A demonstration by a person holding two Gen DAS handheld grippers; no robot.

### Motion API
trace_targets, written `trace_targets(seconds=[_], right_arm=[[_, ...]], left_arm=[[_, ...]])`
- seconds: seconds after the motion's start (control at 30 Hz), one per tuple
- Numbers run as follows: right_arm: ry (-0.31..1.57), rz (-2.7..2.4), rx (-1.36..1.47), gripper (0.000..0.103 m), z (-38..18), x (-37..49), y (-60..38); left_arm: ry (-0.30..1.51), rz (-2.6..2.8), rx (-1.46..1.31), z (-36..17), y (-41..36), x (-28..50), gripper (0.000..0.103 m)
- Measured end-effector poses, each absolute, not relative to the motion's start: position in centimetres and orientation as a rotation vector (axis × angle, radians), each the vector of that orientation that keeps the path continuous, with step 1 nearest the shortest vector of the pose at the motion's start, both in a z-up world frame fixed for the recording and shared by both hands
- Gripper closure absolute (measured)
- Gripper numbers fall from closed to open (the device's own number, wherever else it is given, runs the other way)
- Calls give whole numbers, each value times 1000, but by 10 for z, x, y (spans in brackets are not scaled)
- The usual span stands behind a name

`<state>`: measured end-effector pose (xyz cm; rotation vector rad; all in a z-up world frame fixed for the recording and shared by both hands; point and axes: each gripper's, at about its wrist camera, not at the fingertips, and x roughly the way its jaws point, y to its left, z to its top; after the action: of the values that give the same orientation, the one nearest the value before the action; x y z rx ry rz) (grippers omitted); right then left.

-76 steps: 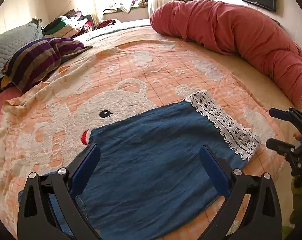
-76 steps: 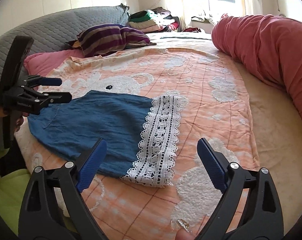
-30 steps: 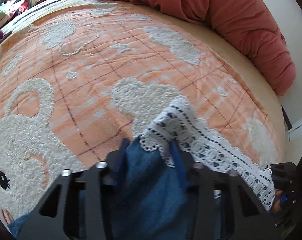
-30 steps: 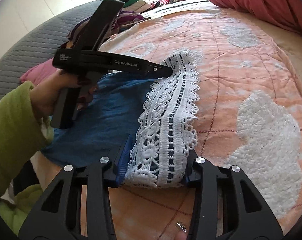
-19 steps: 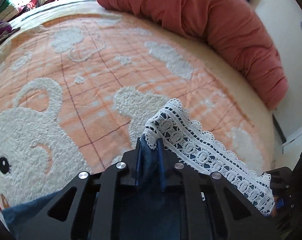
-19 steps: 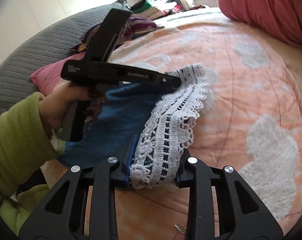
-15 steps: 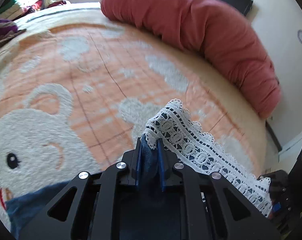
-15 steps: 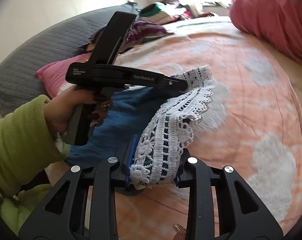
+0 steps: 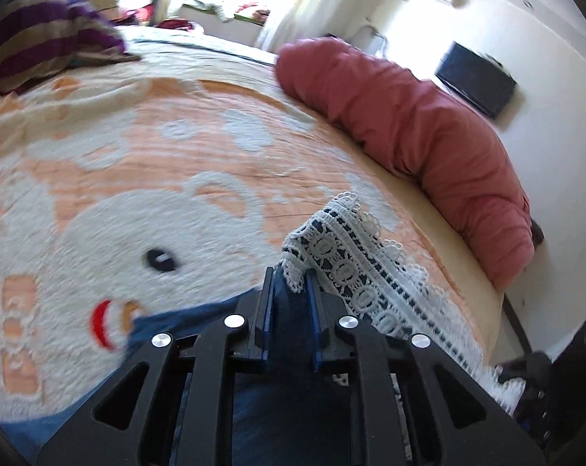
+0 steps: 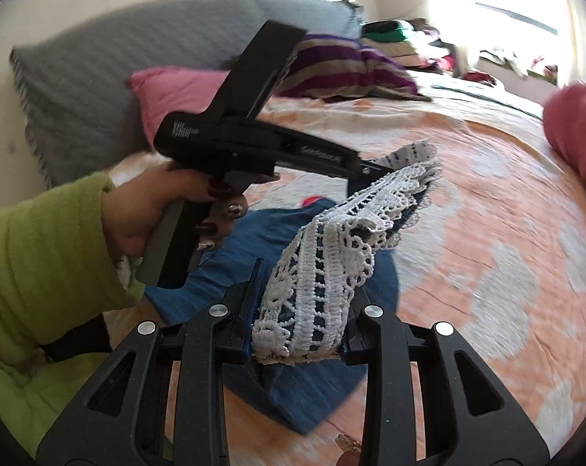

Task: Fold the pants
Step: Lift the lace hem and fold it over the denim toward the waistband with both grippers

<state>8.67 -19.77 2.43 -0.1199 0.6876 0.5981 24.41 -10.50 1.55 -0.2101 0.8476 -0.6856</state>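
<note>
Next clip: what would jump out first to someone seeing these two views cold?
The white lace hem of the blue pants, lifted off the bed and pinched at both ends: the right gripper at the bottom of its view, the left gripper at the far corner, its jaws just opening. Behind lie the orange bear-pattern blanket and, along the bed's right edge, a rolled red duvet.
</note>
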Motion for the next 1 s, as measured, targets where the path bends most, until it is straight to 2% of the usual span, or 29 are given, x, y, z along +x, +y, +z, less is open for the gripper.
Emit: trace_targets(seconds=[0.17, 0.23, 0.3, 0.4, 0.57, 0.63, 0.7, 0.93, 1.0], right_arm=[[739, 679, -269, 72, -2, 80, -142], [755, 741, -290, 62, -7, 73, -129], [763, 830, -317, 56, -9, 60, -114], [756, 914, -319, 49, -2, 46, -107], [725, 891, -273, 46, 21, 51, -137], [695, 799, -262, 44, 29, 68, -156], [696, 687, -196, 44, 34, 94, -188], [819, 484, -83, 44, 10, 193, -251], [864, 490, -32, 44, -1, 220, -258]], left_arm=[[855, -523, -400, -7, -22, 238, 83], [851, -486, -468, -13, 4, 231, 78], [854, -440, -507, -20, 28, 217, 76], [853, -406, -558, -29, 53, 200, 67], [842, -407, -588, -31, 62, 185, 58], [839, -427, -583, -28, 56, 186, 50], [845, -461, -574, -25, 45, 189, 45], [934, -529, -607, -36, 10, 224, 24], [959, -507, -633, -44, 8, 232, 21]])
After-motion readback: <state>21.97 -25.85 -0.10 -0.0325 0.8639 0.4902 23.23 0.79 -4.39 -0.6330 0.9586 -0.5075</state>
